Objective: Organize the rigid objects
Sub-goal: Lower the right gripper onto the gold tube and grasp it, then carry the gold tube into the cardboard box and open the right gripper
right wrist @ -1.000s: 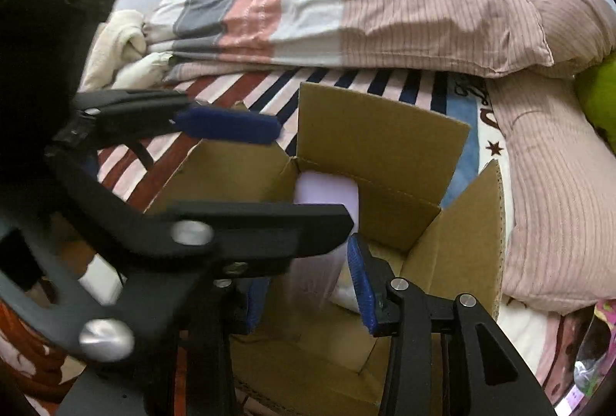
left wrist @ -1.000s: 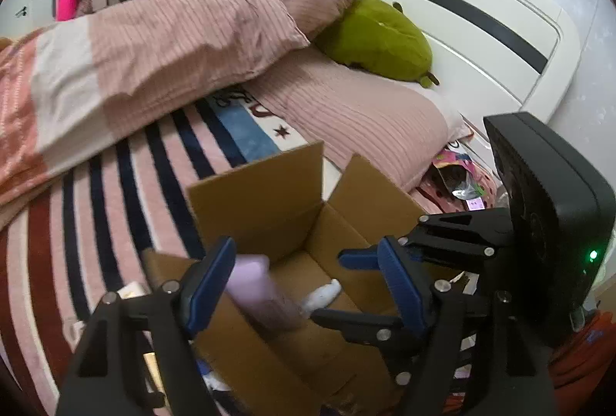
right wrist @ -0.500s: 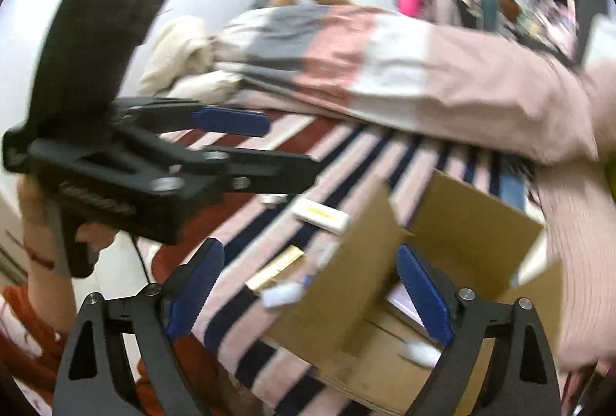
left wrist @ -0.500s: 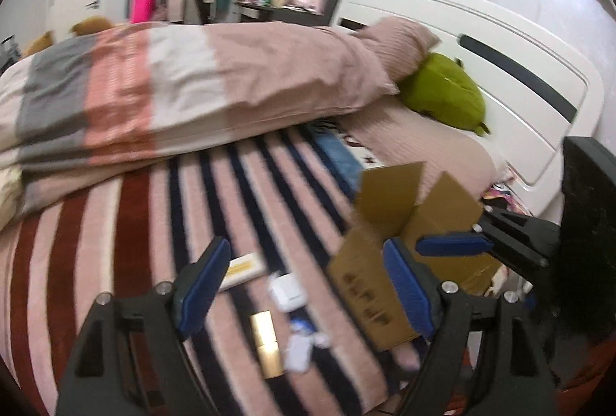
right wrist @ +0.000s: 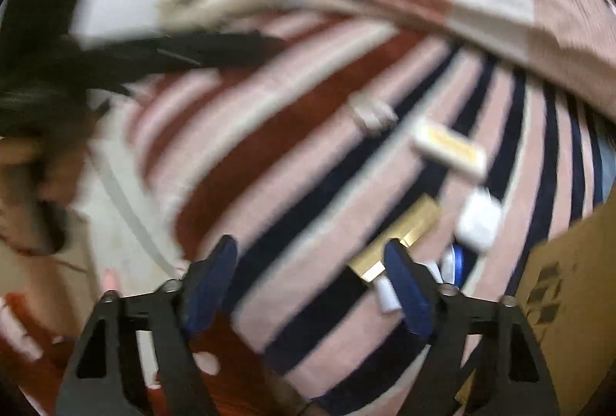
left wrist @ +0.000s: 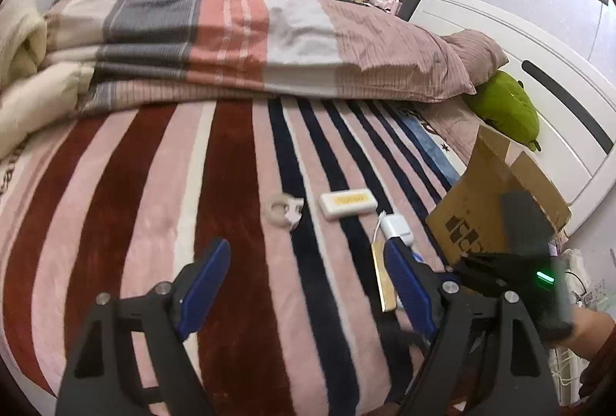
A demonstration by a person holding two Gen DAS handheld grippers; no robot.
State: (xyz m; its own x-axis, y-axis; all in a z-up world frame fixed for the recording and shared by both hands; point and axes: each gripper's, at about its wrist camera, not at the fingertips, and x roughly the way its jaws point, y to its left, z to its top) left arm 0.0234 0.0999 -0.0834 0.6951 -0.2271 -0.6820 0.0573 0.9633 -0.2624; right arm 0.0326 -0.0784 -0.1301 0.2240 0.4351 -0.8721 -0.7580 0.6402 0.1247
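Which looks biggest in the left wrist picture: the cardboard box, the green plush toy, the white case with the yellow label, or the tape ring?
1. cardboard box
2. green plush toy, though it lies farther back
3. white case with the yellow label
4. tape ring, only slightly smaller than the case, so that pair is close

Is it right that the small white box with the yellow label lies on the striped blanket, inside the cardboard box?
Not quite. The white box with the yellow label does lie on the striped blanket, but outside the cardboard box, to its left, near the tape ring. The left wrist view shows this.
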